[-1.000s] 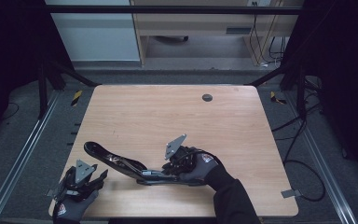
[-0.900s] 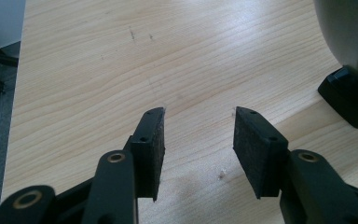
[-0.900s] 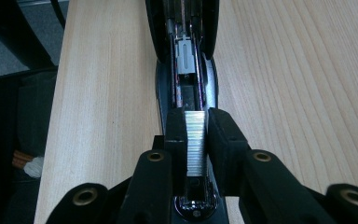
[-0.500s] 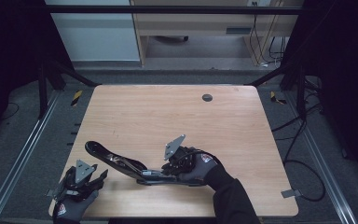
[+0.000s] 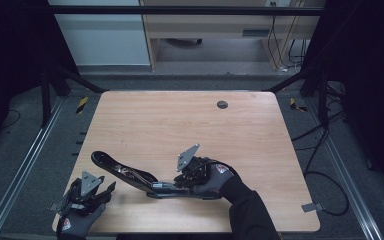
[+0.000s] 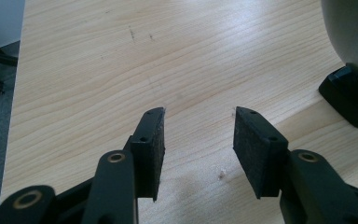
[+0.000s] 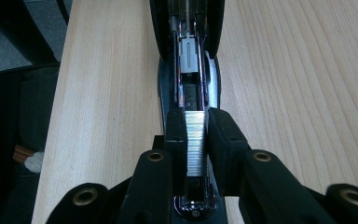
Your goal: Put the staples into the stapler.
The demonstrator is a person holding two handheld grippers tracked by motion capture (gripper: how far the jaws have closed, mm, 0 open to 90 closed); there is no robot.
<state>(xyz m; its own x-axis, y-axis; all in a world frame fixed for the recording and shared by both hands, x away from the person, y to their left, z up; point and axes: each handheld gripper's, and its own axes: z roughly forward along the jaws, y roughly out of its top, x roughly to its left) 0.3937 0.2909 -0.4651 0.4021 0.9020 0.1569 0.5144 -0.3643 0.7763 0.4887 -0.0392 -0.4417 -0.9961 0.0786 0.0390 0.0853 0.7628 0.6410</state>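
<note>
Your right gripper (image 7: 196, 135) has its fingers clenched on a strip of staples (image 7: 195, 140) above the opened black stapler (image 5: 130, 174), which lies near the counter's (image 5: 180, 120) near edge. Your left gripper (image 6: 198, 140), at the near left corner, is released and holds nothing.
</note>
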